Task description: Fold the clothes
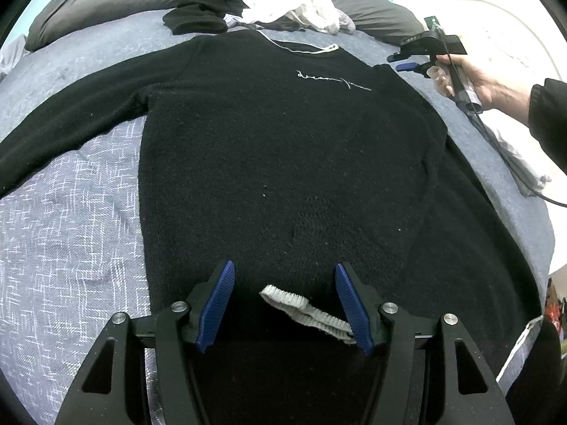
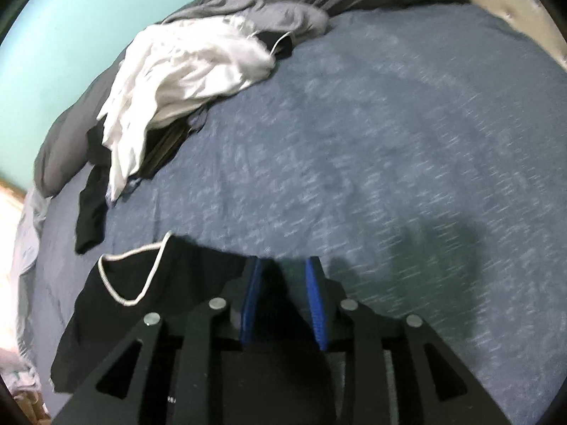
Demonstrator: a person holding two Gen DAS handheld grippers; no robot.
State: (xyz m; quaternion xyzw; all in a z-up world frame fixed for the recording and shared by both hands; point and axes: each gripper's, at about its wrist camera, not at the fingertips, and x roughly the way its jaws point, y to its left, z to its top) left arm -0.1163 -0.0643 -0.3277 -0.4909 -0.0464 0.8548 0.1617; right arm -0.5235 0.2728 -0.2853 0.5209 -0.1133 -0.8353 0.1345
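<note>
Left wrist view: a black knit sweater with white script lettering (image 1: 283, 148) lies flat, front up, on the blue-grey woven bedspread (image 1: 71, 230), filling mid-frame. The left hand-held gripper (image 1: 285, 304) at lower centre has its blue pads apart over the hem, a grey ribbed strip (image 1: 304, 310) between them. At upper right, a hand (image 1: 475, 81) holds the right hand-held gripper (image 1: 407, 62) beside the shoulder.

Right wrist view: the right hand-held gripper's pads stand apart at lower centre at the sweater's shoulder edge; contact cannot be told. A white crumpled garment (image 2: 177, 71) lies upper left.
</note>
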